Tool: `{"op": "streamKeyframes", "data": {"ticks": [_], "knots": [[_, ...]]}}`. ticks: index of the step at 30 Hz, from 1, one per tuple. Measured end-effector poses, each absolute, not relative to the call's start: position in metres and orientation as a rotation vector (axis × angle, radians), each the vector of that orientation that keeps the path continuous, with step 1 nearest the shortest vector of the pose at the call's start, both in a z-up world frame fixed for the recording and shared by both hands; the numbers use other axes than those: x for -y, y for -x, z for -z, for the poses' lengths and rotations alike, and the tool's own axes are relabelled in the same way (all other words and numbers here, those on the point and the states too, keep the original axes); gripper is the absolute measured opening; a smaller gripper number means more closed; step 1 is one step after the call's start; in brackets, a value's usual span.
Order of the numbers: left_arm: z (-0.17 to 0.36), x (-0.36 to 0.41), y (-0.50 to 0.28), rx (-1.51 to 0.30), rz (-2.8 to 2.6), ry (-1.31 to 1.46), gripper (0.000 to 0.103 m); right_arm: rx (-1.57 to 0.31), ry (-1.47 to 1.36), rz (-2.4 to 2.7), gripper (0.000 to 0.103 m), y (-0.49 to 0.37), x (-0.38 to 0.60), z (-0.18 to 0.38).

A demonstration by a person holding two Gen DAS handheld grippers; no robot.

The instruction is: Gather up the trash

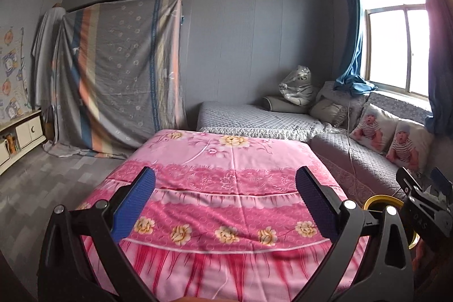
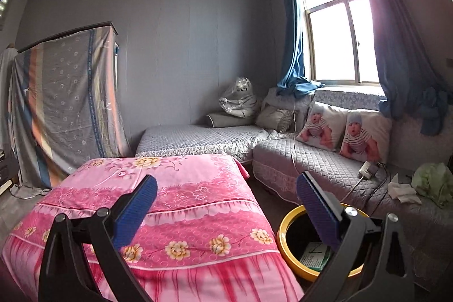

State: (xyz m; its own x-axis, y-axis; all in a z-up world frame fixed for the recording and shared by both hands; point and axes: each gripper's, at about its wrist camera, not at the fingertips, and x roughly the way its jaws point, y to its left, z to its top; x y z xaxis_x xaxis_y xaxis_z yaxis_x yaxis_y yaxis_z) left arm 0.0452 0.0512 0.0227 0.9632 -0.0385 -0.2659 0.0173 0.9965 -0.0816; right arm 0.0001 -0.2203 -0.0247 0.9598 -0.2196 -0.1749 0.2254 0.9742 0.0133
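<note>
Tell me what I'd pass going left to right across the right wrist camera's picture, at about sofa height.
Striped sheet draped over a cabinet → pink flowered cover → plastic-wrapped bundle → two baby-print pillows → white charger → crumpled white tissue → green bag.

Two hand-held grippers are in view: the left hand-held gripper and the right hand-held gripper, each with two blue-padded fingers spread wide with nothing between them. One pink floral bedspread covers one bed. One yellow-rimmed bin stands on the floor beside the bed's right edge, with one green-and-white packet inside. On the grey quilted sofa lean two baby-print pillows. At its right end lie one crumpled white tissue and one pale green bundle. One window has two blue curtains.
</note>
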Motion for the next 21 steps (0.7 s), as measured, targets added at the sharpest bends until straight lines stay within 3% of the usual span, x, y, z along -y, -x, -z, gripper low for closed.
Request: {"op": "streamKeyframes", "data": {"ticks": [21], "knots": [[-0.016,-0.047,-0.030,-0.269,0.032,0.108,0.095,-0.199,-0.045,0.258,0.095,0.009,0.222,0.039]]}}
